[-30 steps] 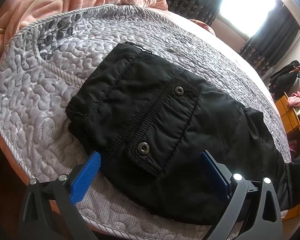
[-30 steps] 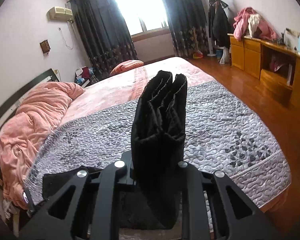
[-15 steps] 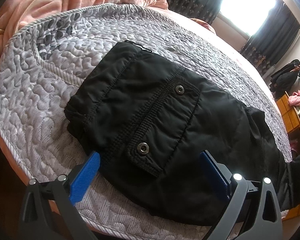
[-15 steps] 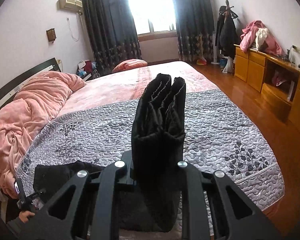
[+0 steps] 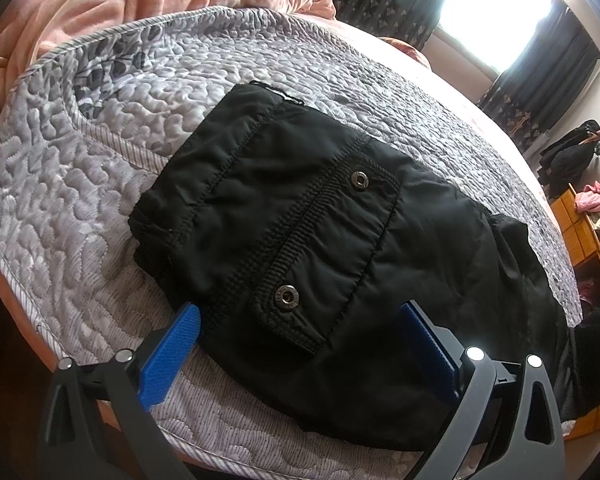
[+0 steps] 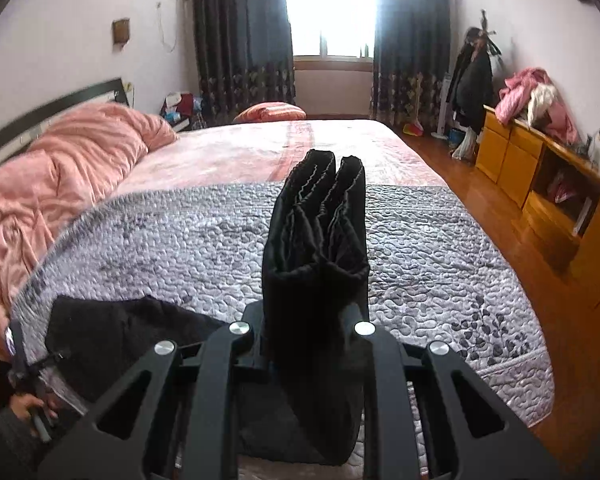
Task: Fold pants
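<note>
Black pants [image 5: 300,232] lie on the grey quilted bedspread [image 5: 80,184], waist end at the near left, a snap-button pocket flap facing up. My left gripper [image 5: 300,320] stands open, its blue pads [image 5: 168,356] set wide at either side of the near edge of the pants, apart from the cloth. In the right wrist view my right gripper [image 6: 314,316] is shut on the bunched leg ends of the pants [image 6: 316,232], which stick up between the black fingers. The rest of the pants [image 6: 128,332] lies low at the left.
A pink duvet [image 6: 52,172] is heaped at the head of the bed. Wooden cabinets [image 6: 548,184] with clothes piled on top line the right wall across a wooden floor. A hand [image 6: 30,406] holding the other gripper shows at the bottom left of the right wrist view.
The right gripper has swung sideways and rolled with the leg ends held; the room view shifted and the waist part now shows larger at its left. The left gripper has stayed still.
</note>
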The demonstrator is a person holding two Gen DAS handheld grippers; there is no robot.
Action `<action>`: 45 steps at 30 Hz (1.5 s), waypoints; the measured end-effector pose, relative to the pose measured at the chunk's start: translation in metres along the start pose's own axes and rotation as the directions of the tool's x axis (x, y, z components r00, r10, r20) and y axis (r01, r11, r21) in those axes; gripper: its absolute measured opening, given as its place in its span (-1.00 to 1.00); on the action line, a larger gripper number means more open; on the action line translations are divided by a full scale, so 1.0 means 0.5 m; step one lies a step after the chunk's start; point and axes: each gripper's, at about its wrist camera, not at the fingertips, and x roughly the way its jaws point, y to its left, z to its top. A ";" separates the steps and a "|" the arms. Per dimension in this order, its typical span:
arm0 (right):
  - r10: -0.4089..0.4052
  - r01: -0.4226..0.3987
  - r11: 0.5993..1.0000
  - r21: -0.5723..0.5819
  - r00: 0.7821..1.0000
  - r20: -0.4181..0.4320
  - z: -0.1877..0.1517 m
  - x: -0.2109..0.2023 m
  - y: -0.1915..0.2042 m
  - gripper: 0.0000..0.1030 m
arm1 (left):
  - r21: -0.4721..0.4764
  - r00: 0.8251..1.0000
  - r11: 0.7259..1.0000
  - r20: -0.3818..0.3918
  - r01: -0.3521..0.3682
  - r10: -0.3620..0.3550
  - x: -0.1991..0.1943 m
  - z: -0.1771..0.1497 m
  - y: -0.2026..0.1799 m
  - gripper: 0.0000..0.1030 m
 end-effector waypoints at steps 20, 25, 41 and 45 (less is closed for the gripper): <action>-0.082 0.060 0.953 -0.298 0.995 -0.061 -0.071 0.082 0.181 -0.67 | -0.016 1.000 1.000 0.004 0.022 -0.022 -0.004 -0.005 0.003 0.93; -0.108 0.076 0.918 -0.388 0.992 -0.061 -0.106 0.101 0.229 -0.67 | -0.021 1.000 0.999 0.002 0.028 -0.028 -0.002 -0.004 0.005 0.93; -0.182 0.098 0.725 -0.682 0.982 -0.053 -0.259 0.183 0.387 -0.67 | -0.031 0.999 0.999 0.003 0.038 -0.038 -0.002 -0.003 0.009 0.93; -0.211 0.118 0.624 -0.773 0.977 -0.021 -0.322 0.206 0.433 -0.67 | -0.034 0.999 0.999 0.004 0.040 -0.040 -0.003 -0.005 0.009 0.93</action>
